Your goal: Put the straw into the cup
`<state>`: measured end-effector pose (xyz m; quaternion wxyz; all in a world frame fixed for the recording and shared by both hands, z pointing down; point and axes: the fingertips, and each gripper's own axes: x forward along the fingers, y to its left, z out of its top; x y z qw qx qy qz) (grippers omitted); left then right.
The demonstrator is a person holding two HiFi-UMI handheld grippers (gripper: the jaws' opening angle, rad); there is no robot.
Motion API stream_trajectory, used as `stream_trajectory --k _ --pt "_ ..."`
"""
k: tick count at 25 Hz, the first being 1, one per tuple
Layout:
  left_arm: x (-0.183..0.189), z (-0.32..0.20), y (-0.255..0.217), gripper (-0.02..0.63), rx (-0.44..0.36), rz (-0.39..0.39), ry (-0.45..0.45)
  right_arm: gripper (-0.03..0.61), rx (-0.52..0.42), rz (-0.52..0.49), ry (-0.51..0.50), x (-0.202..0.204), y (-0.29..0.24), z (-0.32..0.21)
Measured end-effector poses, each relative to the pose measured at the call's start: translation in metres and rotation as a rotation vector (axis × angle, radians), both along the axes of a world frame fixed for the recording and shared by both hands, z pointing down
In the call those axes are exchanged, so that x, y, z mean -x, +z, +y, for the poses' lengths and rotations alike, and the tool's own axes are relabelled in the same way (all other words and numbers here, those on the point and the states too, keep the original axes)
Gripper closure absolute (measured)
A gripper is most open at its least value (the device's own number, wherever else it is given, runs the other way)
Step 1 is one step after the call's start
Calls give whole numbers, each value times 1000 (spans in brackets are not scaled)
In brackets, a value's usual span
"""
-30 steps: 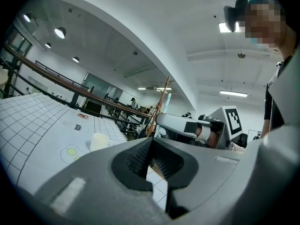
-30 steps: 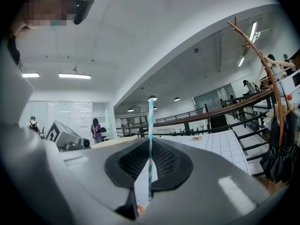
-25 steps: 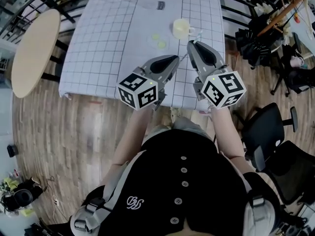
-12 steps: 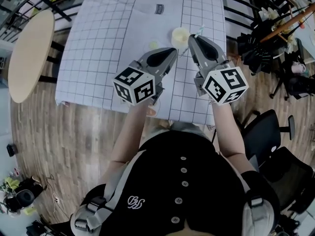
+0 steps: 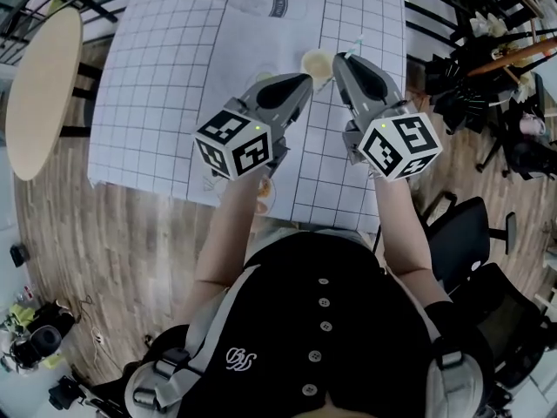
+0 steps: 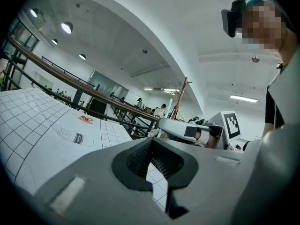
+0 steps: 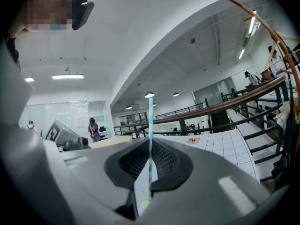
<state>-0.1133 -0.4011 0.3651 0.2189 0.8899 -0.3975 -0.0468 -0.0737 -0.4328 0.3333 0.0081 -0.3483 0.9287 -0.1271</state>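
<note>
In the head view a cream cup [image 5: 315,61] stands on the white grid-cloth table [image 5: 174,85], toward its far right. My right gripper [image 5: 338,59] is just to the right of the cup. It is shut on a teal-and-white striped straw [image 7: 151,121], which stands upright between the jaws in the right gripper view. The straw's tip [image 5: 356,43] pokes out beyond the gripper. My left gripper [image 5: 305,84] sits close in front of the cup on its left side, its jaws shut with nothing between them [image 6: 151,142]. From the left gripper view I see the right gripper [image 6: 187,128].
A round wooden table [image 5: 39,85] stands left of the cloth table. Black office chairs [image 5: 474,233] and clutter crowd the right side. A milk-bottle print [image 5: 283,5] marks the far cloth. Yellow-green discs [image 7: 144,191] lie on the cloth near the cup.
Both grippers have moved forward over the table toward the cup. The right gripper, still holding the straw, has come up beside the cup, and the left now hides the discs.
</note>
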Motion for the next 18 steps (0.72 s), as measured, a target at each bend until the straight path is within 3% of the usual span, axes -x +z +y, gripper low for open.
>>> stream_trajectory --k 9,18 --pt "10 -30 25 615 53 -3 -42 562 68 -11 8 -5 28 -39" --pt "2 -44 54 615 107 -23 -23 561 47 -3 3 -5 39 -68"
